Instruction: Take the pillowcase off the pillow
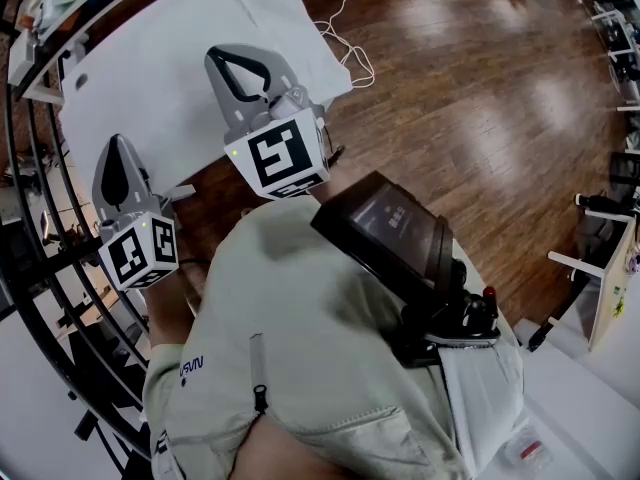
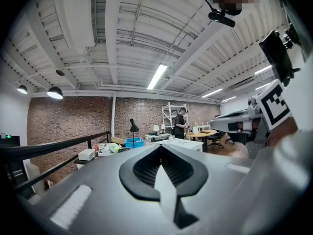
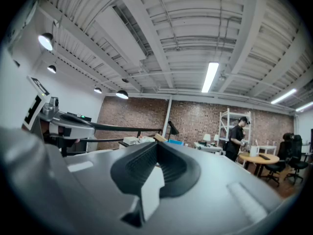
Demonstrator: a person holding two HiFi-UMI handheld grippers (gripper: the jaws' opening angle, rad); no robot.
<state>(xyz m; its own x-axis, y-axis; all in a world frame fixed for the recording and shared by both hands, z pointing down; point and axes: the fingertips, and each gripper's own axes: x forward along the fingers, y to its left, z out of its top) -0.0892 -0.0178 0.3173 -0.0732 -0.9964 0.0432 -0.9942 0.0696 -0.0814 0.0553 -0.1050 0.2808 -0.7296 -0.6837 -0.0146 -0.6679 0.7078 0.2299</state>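
White and flat, the pillow (image 1: 180, 78) lies with its pillowcase (image 1: 265, 28) on it, ahead of and below both grippers. In the head view the closed tip of the right gripper (image 1: 235, 63) stands over the pillow's near part. The tip of the left gripper (image 1: 118, 158) stands over its near left edge. Whether either one touches the cloth cannot be told.

Neither gripper view shows the pillow at all, since both look out level across the room. The left gripper (image 2: 160, 148) has its dark ribbed pads pressed together with nothing between them. The right gripper (image 3: 157, 145) is the same, jaws together and empty. The left gripper sits to the left of the right one and nearer the person.

A white cable (image 1: 345, 53) trails over the wooden floor (image 1: 480, 98) to the right of the right gripper, off the pillow's far right corner. A black railing (image 1: 30, 218) curves past on the left of the left gripper. Behind the grippers, a dark screen device (image 1: 385, 233) is mounted at the chest of the person's pale jacket (image 1: 300, 358).

Far ahead of the jaws there is a brick wall (image 2: 73, 126). A person (image 3: 237, 137) stands by a white shelf rack (image 3: 226, 126), and a round wooden table (image 3: 261, 158) with office chairs (image 3: 293, 153) is near them.
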